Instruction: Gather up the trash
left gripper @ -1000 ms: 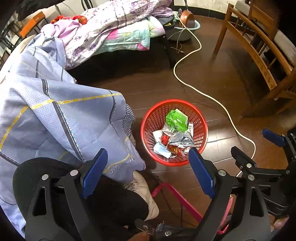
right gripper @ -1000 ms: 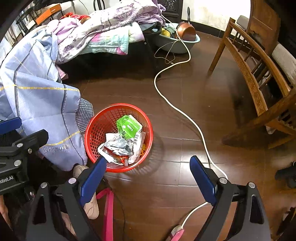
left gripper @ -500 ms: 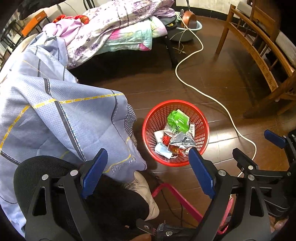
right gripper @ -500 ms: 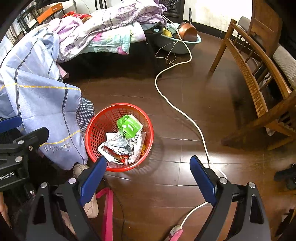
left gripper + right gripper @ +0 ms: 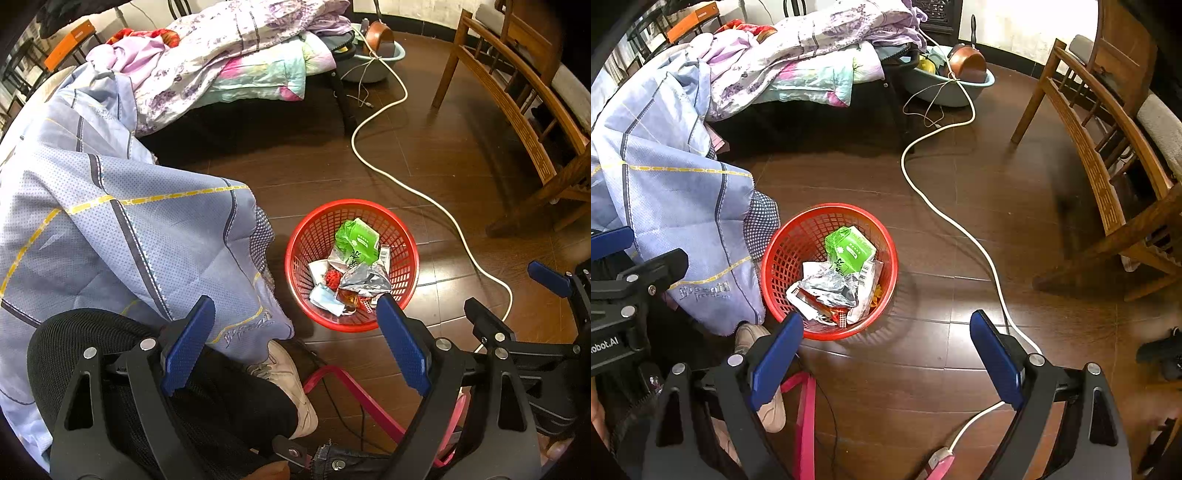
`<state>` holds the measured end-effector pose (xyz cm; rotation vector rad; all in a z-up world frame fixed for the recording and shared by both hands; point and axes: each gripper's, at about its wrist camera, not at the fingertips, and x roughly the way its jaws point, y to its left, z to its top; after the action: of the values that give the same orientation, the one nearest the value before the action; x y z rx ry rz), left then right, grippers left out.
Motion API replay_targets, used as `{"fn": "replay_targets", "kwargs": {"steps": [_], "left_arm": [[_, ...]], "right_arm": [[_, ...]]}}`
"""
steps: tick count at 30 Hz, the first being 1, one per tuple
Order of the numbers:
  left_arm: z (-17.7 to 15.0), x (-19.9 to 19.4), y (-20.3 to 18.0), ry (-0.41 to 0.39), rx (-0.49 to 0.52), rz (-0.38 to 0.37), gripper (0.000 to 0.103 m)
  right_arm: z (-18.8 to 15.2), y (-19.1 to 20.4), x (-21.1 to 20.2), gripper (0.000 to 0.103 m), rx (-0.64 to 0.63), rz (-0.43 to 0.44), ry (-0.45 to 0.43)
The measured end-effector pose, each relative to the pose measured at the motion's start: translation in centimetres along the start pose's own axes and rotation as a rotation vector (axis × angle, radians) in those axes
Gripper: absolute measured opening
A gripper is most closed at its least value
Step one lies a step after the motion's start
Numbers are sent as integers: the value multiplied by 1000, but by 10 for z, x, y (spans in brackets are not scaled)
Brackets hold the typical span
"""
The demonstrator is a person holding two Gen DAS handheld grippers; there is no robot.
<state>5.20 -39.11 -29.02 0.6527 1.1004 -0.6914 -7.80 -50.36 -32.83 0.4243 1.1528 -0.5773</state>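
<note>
**Light trash in a red basket, both hand-held grippers empty**

Left wrist view: the left hand-held gripper is open wide and holds nothing. Ahead of it, on the dark wooden floor, stands the red plastic basket. Inside lie a green packet, a crumpled silver foil wrapper, a pale blue face mask and some white paper. All this looks very light, thin and soft; the foil is probably slippery and will crush under the pads. The basket itself seems light but stiff, with a mesh wall, so I judge that the rim is the best place to pinch it, on the near side. A blue quilt hangs just beside the basket. The right hand-held gripper shows at the right edge, also open.

Right wrist view: the right hand-held gripper is open and empty above the bare floor. The basket stands near its left finger. A white cable runs over the floor to the right of the basket, apart from it; a lift should keep clear of it.
</note>
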Motion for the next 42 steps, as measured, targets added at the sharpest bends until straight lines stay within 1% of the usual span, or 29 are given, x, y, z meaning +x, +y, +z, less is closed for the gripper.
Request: {"fn": "replay_targets", "kwargs": {"steps": [11, 33, 42], "left_arm": [[1, 1, -1, 6, 3, 12, 86], [2, 0, -3, 4, 3, 10, 86], [3, -3, -6, -10, 18, 13, 86]], "right_arm": [[2, -4, -1, 90, 14, 8, -3], [4, -7, -3, 90, 15, 9, -5], [4, -8, -2, 90, 19, 13, 2]]}}
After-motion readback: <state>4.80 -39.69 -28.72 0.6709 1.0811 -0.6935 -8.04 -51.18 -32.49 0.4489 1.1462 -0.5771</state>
